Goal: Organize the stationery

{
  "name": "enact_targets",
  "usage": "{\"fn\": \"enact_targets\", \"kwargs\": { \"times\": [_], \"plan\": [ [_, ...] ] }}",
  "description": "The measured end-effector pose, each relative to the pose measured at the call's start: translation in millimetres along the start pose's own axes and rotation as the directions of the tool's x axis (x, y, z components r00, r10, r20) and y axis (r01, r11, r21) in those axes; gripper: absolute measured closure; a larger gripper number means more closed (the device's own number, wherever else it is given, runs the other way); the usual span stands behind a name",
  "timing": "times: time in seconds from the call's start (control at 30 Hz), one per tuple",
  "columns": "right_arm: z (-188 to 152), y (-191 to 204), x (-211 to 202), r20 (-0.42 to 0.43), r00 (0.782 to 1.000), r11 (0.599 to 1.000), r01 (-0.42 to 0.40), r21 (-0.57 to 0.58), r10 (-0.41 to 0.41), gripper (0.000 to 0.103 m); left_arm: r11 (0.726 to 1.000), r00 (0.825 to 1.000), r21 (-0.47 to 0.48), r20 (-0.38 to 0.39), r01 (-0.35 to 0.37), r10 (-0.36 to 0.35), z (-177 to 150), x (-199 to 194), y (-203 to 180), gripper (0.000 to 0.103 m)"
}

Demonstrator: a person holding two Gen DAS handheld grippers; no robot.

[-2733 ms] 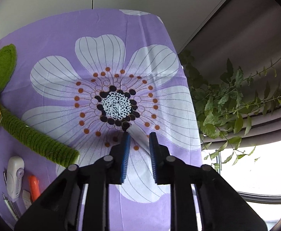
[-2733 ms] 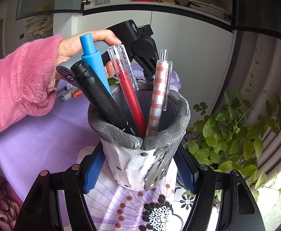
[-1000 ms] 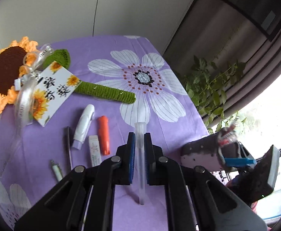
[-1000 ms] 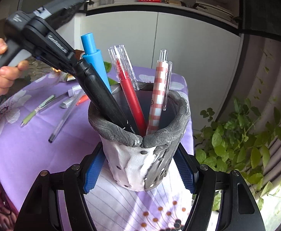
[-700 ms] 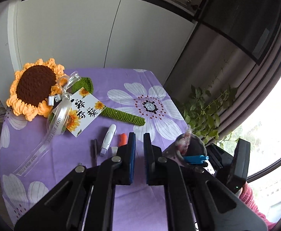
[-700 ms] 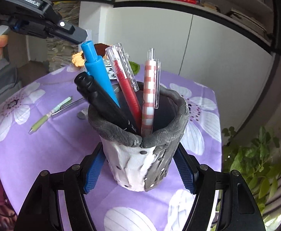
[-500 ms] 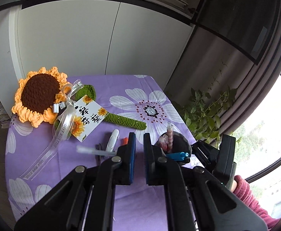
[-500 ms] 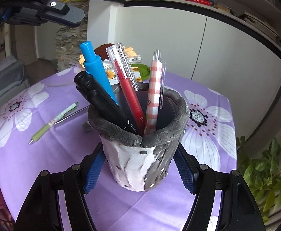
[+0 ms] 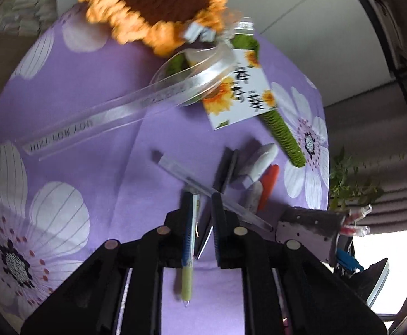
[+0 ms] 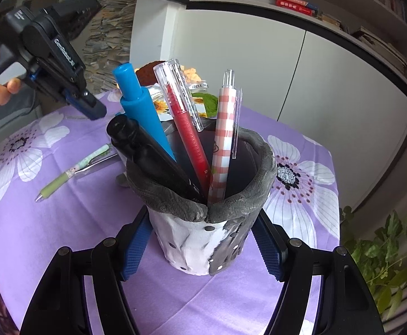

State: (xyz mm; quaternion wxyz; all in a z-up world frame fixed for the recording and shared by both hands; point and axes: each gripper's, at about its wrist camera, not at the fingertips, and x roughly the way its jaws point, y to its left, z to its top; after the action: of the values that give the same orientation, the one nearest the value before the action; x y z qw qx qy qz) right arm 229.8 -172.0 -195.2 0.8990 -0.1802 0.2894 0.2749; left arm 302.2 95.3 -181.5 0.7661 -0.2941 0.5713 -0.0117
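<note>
1. Purple floral tablecloth [image 10: 72, 231] covers a round table; white cabinets and bookshelves behind.
2. Grey-and-white clay pen pot [image 10: 203, 223] stands on the cloth near the table edge, clamped between the right gripper [image 10: 202, 247] pads, probably to steady it for loading.
3. Already in the pot, leaning on the rim: blue marker [image 10: 142, 109], black marker [image 10: 147, 153], red clear-capped pen [image 10: 186, 122], pink checked pen [image 10: 223, 139].
4. Left gripper [image 9: 202, 217] points down at the loose pile w/ jaws just parted, a narrow gap, nothing pinched; they've been opening.
5. Green-grip pen [image 9: 188, 276] lies on the cloth right under the left jaw. Looks like the next pick, approx aligned w/ the gap.
6. Clear thin pen [image 9: 203, 188] lies diagonally across the pile and passes under the jaw tips, so it could get caught too.
7. Further out: white correction-tape roller [image 9: 255, 164], orange highlighter [image 9: 267, 184], dark pen [image 9: 225, 167], none sorted yet.
8. Crocheted sunflower [image 9: 158, 5] w/ ribbon and card sits at the far side, apart from the stationery.
</note>
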Motion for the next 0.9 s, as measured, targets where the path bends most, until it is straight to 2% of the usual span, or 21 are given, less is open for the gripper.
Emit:
{"fn": "enact_targets", "kwargs": {
  "times": [0.03, 0.1, 0.13, 0.23, 0.4, 0.53, 0.57, 0.6, 0.63, 0.67, 0.7, 0.8, 0.9],
  "plan": [
    [-1.3, -0.6, -1.5, 0.001, 1.0, 1.0, 0.001, -0.003, -0.001, 0.031, 0.999, 1.0, -0.049, -0.005, -0.004, 0.004, 3.6, 4.0, 7.6, 0.079],
    [-2.5, -0.4, -3.0, 0.001, 1.0, 1.0, -0.001, -0.004, 0.001, 0.031, 0.994, 1.0, -0.102, 0.007, -0.024, 0.025, 7.4, 5.4, 13.8, 0.055],
    [-3.0, 0.1, -3.1, 0.001, 1.0, 1.0, -0.001, -0.003, 0.001, 0.031, 0.992, 0.999, -0.12, 0.02, -0.034, 0.036, 8.8, 5.1, 15.6, 0.051],
    [-2.0, 0.8, -2.1, 0.002, 1.0, 1.0, 0.0, -0.006, 0.0, 0.031, 0.988, 0.998, -0.15, 0.037, -0.046, 0.052, 13.6, 5.2, 14.6, 0.051],
    [-0.2, 2.1, -0.2, 0.002, 1.0, 1.0, 0.002, -0.014, -0.002, 0.031, 0.985, 0.999, -0.169, -0.016, -0.04, 0.038, 18.7, 17.6, 8.2, 0.052],
    [-0.4, 1.9, -0.6, 0.003, 1.0, 1.0, 0.0, -0.014, 0.0, 0.031, 0.989, 0.997, -0.132, -0.023, -0.071, 0.068, 21.9, 24.9, -3.4, 0.053],
    [-0.5, 1.9, -0.5, 0.003, 1.0, 1.0, 0.001, -0.014, -0.001, 0.031, 0.989, 0.996, -0.118, -0.016, -0.087, 0.085, 23.8, 26.1, -7.7, 0.056],
    [-0.5, 1.7, -0.2, 0.003, 1.0, 1.0, 0.0, -0.014, 0.0, 0.031, 0.99, 0.995, -0.101, -0.022, -0.1, 0.098, 25.9, 29.8, -11.8, 0.069],
    [-0.6, 1.3, 0.0, 0.002, 1.0, 1.0, -0.001, -0.013, 0.001, 0.031, 0.99, 0.993, -0.079, -0.024, -0.117, 0.116, 27.2, 32.7, -15.7, 0.073],
    [-0.6, 0.7, 0.0, 0.002, 1.0, 1.0, -0.003, -0.012, 0.003, 0.031, 0.99, 0.991, -0.051, -0.019, -0.135, 0.134, 28.4, 35.1, -20.0, 0.092],
    [-0.6, 0.4, 0.3, 0.002, 1.0, 1.0, -0.004, -0.011, 0.004, 0.031, 0.991, 0.991, -0.037, -0.036, -0.129, 0.128, 28.6, 39.9, -21.0, 0.093],
    [-0.8, 0.4, 0.3, 0.003, 1.0, 1.0, -0.006, -0.01, 0.006, 0.031, 0.99, 0.99, 0.004, -0.016, -0.142, 0.142, 27.4, 40.2, -24.4, 0.094],
    [-0.8, -0.1, 0.6, 0.002, 1.0, 1.0, -0.006, -0.011, 0.006, 0.031, 0.995, 0.995, 0.035, -0.012, -0.096, 0.096, 24.0, 37.0, -27.9, 0.094]
  ]
}}
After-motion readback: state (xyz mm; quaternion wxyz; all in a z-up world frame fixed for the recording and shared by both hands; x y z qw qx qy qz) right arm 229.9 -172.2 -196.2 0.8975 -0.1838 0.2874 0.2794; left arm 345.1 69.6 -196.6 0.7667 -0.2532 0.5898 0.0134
